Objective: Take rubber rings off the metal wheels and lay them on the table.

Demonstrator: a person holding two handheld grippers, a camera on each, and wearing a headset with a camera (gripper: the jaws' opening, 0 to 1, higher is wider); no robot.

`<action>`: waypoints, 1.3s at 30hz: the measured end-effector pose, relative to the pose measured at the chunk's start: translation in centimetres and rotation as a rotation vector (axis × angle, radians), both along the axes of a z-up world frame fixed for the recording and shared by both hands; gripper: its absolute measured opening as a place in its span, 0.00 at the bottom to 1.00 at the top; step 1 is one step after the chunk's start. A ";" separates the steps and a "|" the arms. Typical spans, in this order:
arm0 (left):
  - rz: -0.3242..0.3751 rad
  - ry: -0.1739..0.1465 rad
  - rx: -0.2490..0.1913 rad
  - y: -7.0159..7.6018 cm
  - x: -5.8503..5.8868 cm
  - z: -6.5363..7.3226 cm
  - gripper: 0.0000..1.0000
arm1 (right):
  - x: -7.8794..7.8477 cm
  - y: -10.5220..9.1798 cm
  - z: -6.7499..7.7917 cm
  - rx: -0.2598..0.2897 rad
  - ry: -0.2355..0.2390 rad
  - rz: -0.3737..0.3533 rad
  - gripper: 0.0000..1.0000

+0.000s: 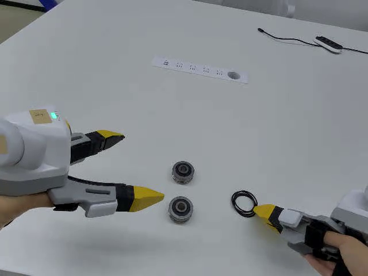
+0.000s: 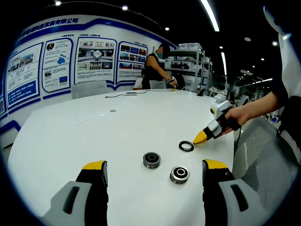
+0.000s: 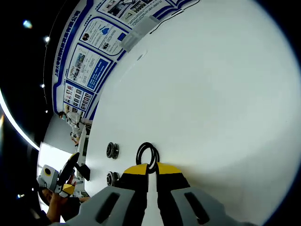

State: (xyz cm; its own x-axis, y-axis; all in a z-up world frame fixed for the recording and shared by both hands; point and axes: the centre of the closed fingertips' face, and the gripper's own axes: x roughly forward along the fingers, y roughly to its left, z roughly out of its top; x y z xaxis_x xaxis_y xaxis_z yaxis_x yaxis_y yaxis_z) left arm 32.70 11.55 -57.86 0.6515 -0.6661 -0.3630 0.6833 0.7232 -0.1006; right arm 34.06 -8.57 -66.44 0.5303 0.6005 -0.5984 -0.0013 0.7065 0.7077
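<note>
The right gripper point(image 1: 263, 211) is found closed, jaws pinching the rim of the rubber rings point(image 1: 244, 203). These are laid flat toward the table's point(image 1: 172, 103) near edge, just right of the two metal wheels point(image 1: 183, 172). The left gripper point(image 1: 141, 167) is held spread wide and empty, judged ready for a wheel.

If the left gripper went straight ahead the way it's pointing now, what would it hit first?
Most likely the nearer metal wheel, just ahead between the open jaws of the left gripper, toward its right jaw. The other wheel lies slightly farther; depth is uncertain.
</note>
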 end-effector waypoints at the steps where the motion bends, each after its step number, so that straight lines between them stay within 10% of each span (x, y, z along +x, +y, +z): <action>1: -0.001 0.001 0.000 0.0 0.0 0.0 0.85 | 0.0 -0.1 0.1 -0.002 -0.002 -0.001 0.07; 6: 0.006 0.004 0.000 0.1 -0.2 -0.2 0.85 | -0.1 -0.7 0.4 -0.060 -0.058 0.037 0.09; 27: 0.128 -0.007 -0.016 3.3 -0.7 -0.6 0.86 | 2.4 -2.5 4.9 -0.418 -0.580 0.318 0.22; 39: 0.132 -0.010 -0.017 2.5 -1.4 -1.2 0.87 | 1.8 -4.3 4.5 -0.524 -0.611 0.362 0.40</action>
State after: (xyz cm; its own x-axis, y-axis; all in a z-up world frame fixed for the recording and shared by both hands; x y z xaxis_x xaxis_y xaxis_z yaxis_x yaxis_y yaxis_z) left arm 31.33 14.07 -59.01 0.7372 -0.5805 -0.3458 0.5835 0.8050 -0.1074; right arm 35.81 -12.88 -61.90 0.6779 0.5219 -0.5177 -0.5605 0.8227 0.0954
